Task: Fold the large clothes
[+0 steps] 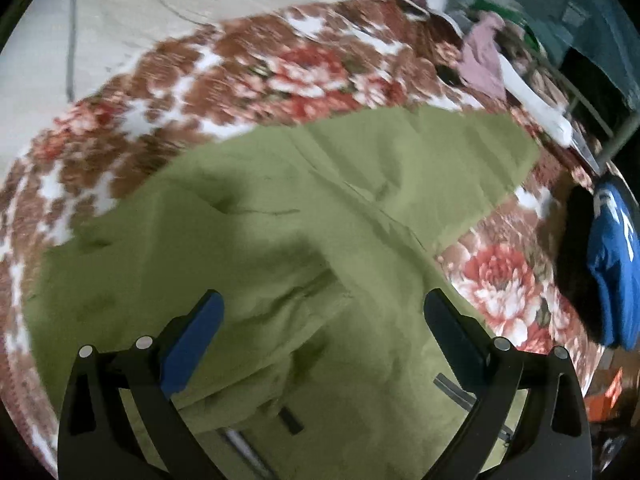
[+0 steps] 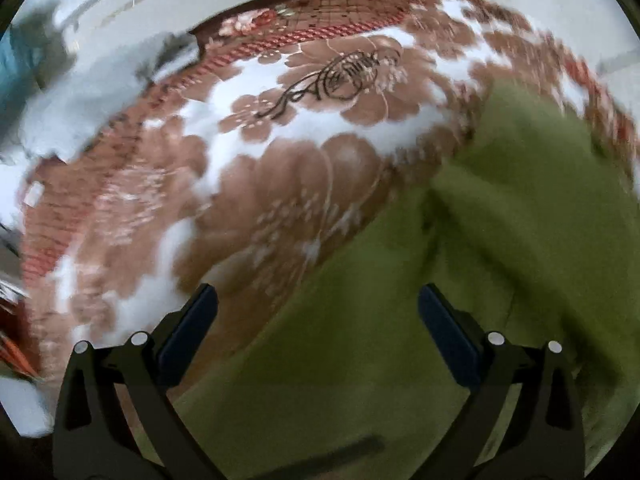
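The left gripper [image 1: 323, 312], black-armed with blue pads, stands wide open with nothing between its fingers, above the olive-green cotton garment [image 1: 280, 216]. The right gripper [image 2: 318, 312] is spread just as wide and empty, over the same garment's edge [image 2: 460, 280]. The garment lies rumpled in soft folds, with a seam running across it, on a plush floral blanket [image 1: 224, 68] of brown, red and white blooms that covers a bed. On the blanket to the right lies a folded blue cloth with white lettering [image 1: 614, 264]. Farther back sits a loose heap of mixed clothes [image 1: 486, 56], near a teal cabinet [image 1: 560, 4]. Pale walls rise behind.
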{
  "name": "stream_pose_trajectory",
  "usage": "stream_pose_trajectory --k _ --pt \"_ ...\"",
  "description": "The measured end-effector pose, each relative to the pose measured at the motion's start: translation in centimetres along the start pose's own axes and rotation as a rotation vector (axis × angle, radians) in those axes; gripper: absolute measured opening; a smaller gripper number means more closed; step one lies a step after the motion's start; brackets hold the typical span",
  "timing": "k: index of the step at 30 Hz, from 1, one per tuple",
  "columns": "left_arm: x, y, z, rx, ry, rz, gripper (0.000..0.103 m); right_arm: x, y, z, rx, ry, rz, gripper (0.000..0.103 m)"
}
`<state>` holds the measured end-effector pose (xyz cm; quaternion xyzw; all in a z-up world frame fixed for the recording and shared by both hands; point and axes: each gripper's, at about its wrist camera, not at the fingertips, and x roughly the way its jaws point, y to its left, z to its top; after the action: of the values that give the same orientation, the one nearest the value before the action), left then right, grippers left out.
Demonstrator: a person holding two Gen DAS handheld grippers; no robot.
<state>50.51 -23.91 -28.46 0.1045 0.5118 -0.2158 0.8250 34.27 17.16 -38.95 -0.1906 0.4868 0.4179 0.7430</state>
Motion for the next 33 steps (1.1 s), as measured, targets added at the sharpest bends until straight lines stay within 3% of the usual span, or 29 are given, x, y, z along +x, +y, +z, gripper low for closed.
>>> stream_pose_trajectory --k 4,7,10,15,19,23,29,31,33 --pt "-5.7 3.4 1.7 -0.015 -0.052 0.098 0.098 -3.9 -5.1 -5.1 0.171 0.006 0.023 0.098" --pt "-9.2 8.2 1.4 -0.065 -0.056 0.142 0.098 -7.2 -11.5 -10.1 0.299 0.022 -0.026 0.098" --pt "-10.4 13.6 -0.8 -0.144 -0.039 0.181 0.098 -10.8 -19.2 -14.9 0.415 0.038 -0.111 0.098" --pt "-8.1 22.0 -8.2 -0.261 0.01 0.267 0.098 -15.8 -28.7 -17.7 0.506 0.001 -0.257 0.098" --pt "-4.9 25.8 -14.1 -0.268 0.058 0.345 0.098 -18.4 -36.3 -20.0 0.682 -0.037 -0.213 0.098" --pt "-2.7 28.6 -19.2 -0.293 0.118 0.389 0.098 -18.2 -42.6 -21.2 0.856 -0.014 -0.052 0.098" --pt "-2.9 32.5 -22.1 -0.385 0.09 0.421 0.098 -16.4 -47.6 -20.8 0.995 -0.041 0.097 0.098" --pt "-2.8 34.0 -22.1 -0.405 0.083 0.428 0.098 -15.2 -49.0 -21.0 1.061 -0.035 0.143 0.081" --pt "-2.6 34.9 -21.8 -0.416 0.072 0.417 0.098 -14.0 -49.8 -20.8 1.077 -0.036 0.21 0.077"
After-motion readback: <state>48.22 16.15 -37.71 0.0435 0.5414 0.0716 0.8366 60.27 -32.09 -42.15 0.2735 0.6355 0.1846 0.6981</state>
